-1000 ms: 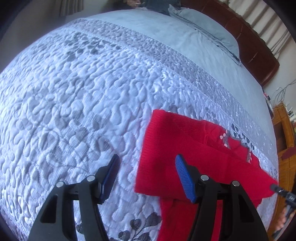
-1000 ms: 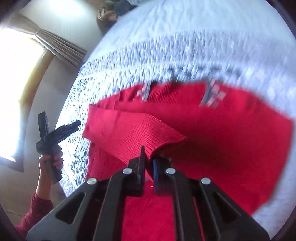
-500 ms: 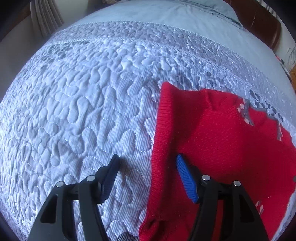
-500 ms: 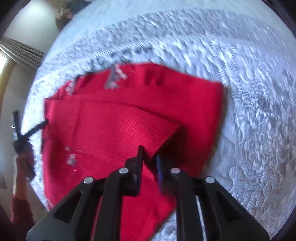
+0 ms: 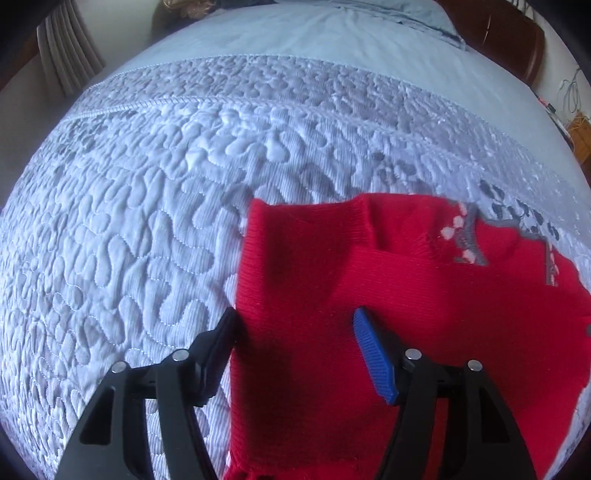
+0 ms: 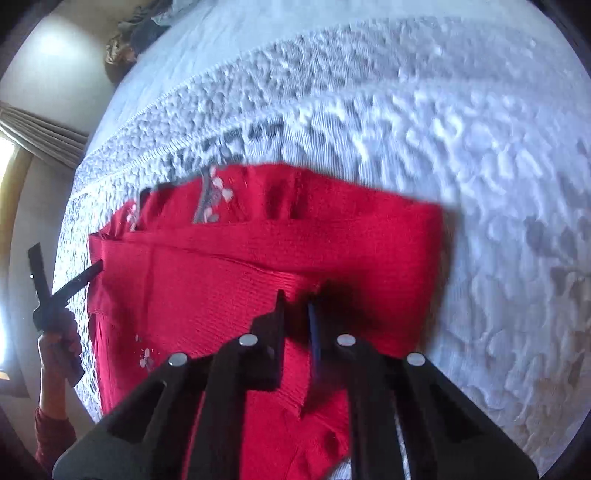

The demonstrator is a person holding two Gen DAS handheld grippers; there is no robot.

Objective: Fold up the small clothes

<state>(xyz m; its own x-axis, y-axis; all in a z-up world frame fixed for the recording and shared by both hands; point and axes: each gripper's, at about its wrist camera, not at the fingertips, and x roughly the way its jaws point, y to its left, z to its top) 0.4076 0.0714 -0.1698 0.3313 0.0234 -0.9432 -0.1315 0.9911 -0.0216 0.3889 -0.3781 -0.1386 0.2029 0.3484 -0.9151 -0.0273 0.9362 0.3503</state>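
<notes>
A red knit sweater (image 5: 406, 295) with grey and pink trim lies flat on the quilted bed (image 5: 147, 221). My left gripper (image 5: 294, 314) hangs just above its left edge, jaws opening. One finger is over the quilt and the blue pad over the red knit, and nothing is pinched. In the right wrist view a ribbed sleeve (image 6: 221, 280) lies folded across the sweater (image 6: 369, 240). My right gripper (image 6: 295, 299) is at the cuff end with its jaws closing narrowly on red knit. The left gripper (image 6: 55, 295) shows at that view's left edge, held by a hand (image 6: 59, 350).
The white quilt (image 6: 480, 184) spreads wide on all sides of the sweater. A plain blue sheet and pillow (image 5: 406, 14) lie farther up the bed against a brown headboard (image 5: 509, 40). Curtains (image 5: 66, 62) hang beyond the bed's left side.
The left gripper moved right and down until it straddled the sweater's left edge. The right gripper carried the sleeve cuff across and lowered it onto the sweater body.
</notes>
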